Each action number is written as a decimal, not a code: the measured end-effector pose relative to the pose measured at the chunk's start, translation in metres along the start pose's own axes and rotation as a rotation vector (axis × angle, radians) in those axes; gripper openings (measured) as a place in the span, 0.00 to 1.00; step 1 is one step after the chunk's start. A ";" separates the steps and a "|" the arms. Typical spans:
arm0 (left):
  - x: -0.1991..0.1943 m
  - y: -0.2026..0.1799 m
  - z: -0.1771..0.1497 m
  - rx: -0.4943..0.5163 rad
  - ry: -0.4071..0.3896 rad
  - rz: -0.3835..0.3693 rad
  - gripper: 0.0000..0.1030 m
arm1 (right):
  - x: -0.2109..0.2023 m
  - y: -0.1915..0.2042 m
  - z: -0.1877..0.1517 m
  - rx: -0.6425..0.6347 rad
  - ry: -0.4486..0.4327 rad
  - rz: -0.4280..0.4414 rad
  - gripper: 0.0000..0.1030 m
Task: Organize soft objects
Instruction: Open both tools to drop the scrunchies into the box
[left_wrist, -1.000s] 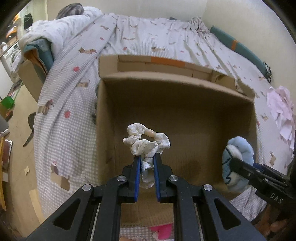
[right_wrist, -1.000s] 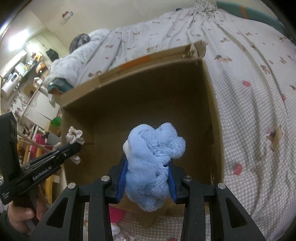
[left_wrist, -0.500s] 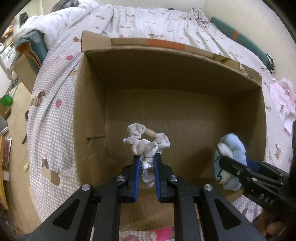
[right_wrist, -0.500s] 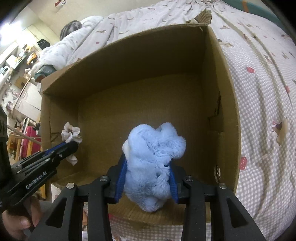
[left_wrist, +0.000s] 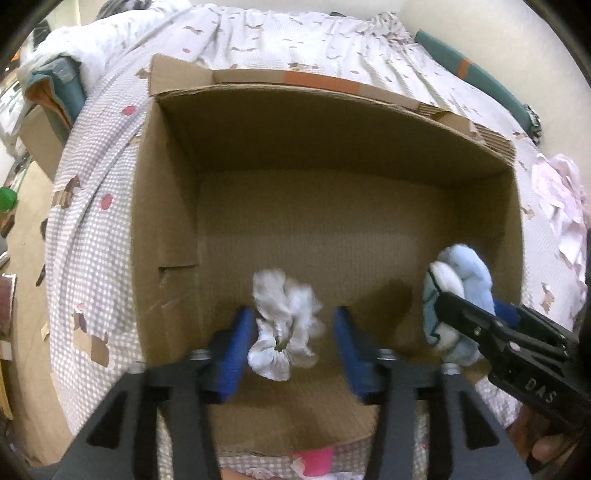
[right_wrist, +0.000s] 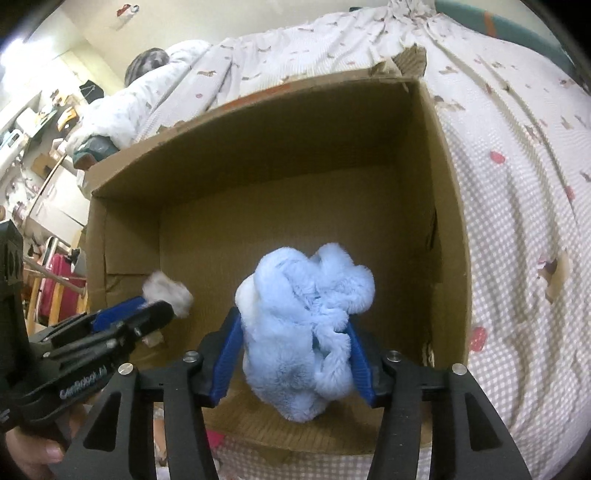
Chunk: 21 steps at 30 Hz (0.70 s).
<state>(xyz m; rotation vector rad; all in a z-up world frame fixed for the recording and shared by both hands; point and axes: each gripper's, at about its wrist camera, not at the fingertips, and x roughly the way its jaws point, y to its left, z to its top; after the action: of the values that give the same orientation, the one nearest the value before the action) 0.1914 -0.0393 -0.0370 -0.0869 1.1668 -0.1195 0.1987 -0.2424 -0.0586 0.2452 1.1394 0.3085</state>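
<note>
An open cardboard box (left_wrist: 166, 229) lies on a bed; it also shows in the right wrist view (right_wrist: 448, 221). My left gripper (left_wrist: 293, 334) is open over the box's near side, and a white scrunchie (left_wrist: 284, 328) is loose between its blue pads, blurred. It shows in the right wrist view (right_wrist: 168, 291) too. My right gripper (right_wrist: 295, 343) is shut on a fluffy light-blue plush (right_wrist: 306, 325), held inside the box near its right wall; the plush shows in the left wrist view (left_wrist: 458, 295).
The bed has a checked and printed cover (left_wrist: 92, 221). A pale pink cloth (left_wrist: 561, 199) lies right of the box. Something pink (left_wrist: 314, 461) lies in front of the box. Shelves and room clutter (right_wrist: 37, 122) stand at the far left.
My left gripper has opened and let go of the white scrunchie, which is dropping between the pads. Both grippers moved further over the box. The right gripper still holds the plush.
</note>
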 end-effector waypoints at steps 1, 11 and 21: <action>-0.002 -0.003 0.000 0.009 -0.004 0.002 0.68 | -0.001 -0.001 0.001 0.005 -0.006 0.002 0.59; -0.026 -0.011 0.000 0.038 -0.090 -0.002 0.93 | -0.035 -0.008 0.010 0.035 -0.154 0.023 0.96; -0.046 0.003 0.005 -0.032 -0.121 -0.012 0.96 | -0.055 -0.008 0.008 0.045 -0.217 0.031 1.00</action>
<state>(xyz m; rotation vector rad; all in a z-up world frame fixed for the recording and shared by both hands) 0.1778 -0.0298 0.0064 -0.1272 1.0473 -0.1047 0.1862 -0.2704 -0.0116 0.3279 0.9299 0.2771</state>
